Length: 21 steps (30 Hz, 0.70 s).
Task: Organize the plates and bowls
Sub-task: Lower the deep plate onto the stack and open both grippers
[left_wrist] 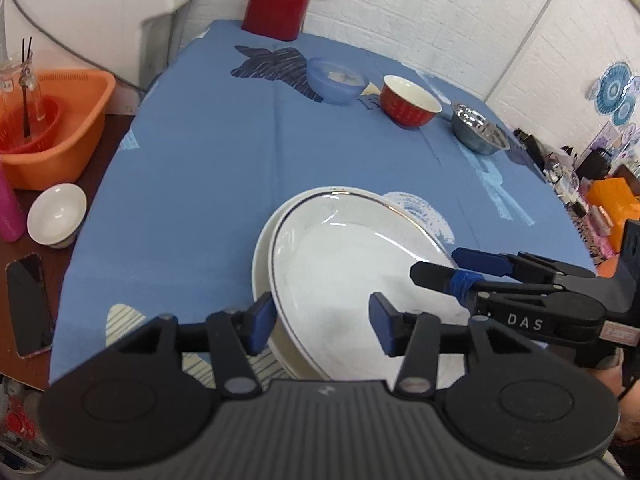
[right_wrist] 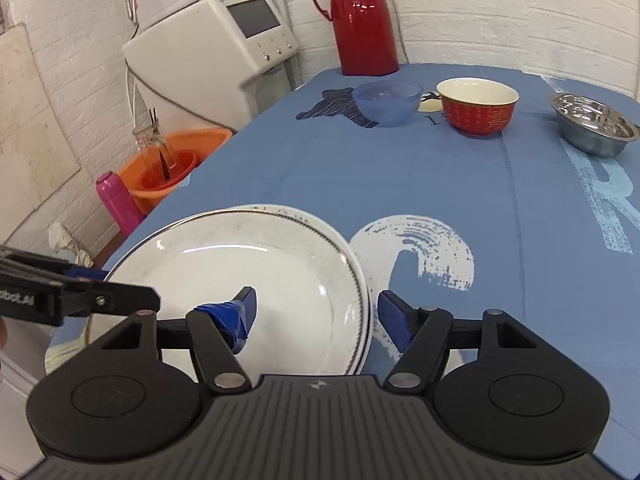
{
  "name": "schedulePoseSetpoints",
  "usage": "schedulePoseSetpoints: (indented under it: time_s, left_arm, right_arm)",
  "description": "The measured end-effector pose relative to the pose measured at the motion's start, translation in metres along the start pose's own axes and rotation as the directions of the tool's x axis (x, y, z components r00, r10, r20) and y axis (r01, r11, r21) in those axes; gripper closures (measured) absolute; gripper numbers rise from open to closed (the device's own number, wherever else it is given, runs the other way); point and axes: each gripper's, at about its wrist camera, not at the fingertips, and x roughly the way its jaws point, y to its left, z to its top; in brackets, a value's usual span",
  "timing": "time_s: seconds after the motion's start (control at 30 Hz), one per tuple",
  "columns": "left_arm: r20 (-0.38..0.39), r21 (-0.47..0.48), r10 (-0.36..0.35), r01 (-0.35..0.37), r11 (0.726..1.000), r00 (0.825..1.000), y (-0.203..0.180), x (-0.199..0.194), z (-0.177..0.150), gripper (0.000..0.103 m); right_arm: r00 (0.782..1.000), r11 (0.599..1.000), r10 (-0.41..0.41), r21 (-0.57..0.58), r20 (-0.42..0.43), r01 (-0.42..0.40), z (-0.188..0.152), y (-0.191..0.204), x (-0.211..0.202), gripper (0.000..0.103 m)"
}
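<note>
Only the left wrist view shows the small white bowl (left_wrist: pixel 57 214) off the cloth — both grippers, left gripper (left_wrist: pixel 323 322) and right gripper (right_wrist: pixel 316 312), gape wide astride the near stacked plates (right_wrist: pixel 240 264).

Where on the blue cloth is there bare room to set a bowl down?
The wide middle strip is bare, between the stacked plates and the far row: blue bowl, red bowl, steel bowl. Crowded: the plates' corner, where both grippers straddle the rims.

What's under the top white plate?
A second white plate lies under the top white plate, only its far rim showing. Whether more plates sit beneath is hidden.
</note>
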Motion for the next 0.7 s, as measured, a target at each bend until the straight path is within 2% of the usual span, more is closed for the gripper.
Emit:
schedulePoseSetpoints:
  time_s: [0.03,0.1,0.23,0.4,0.7]
  left_arm:
    - [0.012,0.003,0.007,-0.007,1.000,1.000,0.000,-0.005,0.000,0.048]
    - [0.023,0.027,0.041,-0.042,0.999,0.999,-0.001,-0.008,-0.001,0.047]
    - [0.030,0.043,0.001,-0.002,0.999,1.000,-0.002,-0.008,0.003,0.046]
    - [0.046,0.065,-0.001,-0.002,0.998,0.999,-0.015,-0.006,0.011,0.045]
    - [-0.002,0.114,-0.039,0.039,0.993,0.999,-0.057,0.025,0.032,0.041]
  right_arm:
    - [1.000,1.000,-0.002,0.010,0.012,0.002,0.002,-0.003,-0.002,0.050]
    - [1.000,1.000,-0.006,0.030,0.024,0.005,0.004,-0.008,-0.006,0.050]
    - [1.000,0.998,-0.004,0.055,0.018,0.003,0.002,-0.016,-0.010,0.050]
    - [1.000,0.996,0.010,0.084,0.004,-0.010,-0.004,-0.025,-0.015,0.050]
    - [0.999,0.989,-0.039,0.145,-0.010,0.040,-0.007,-0.073,-0.027,0.050]
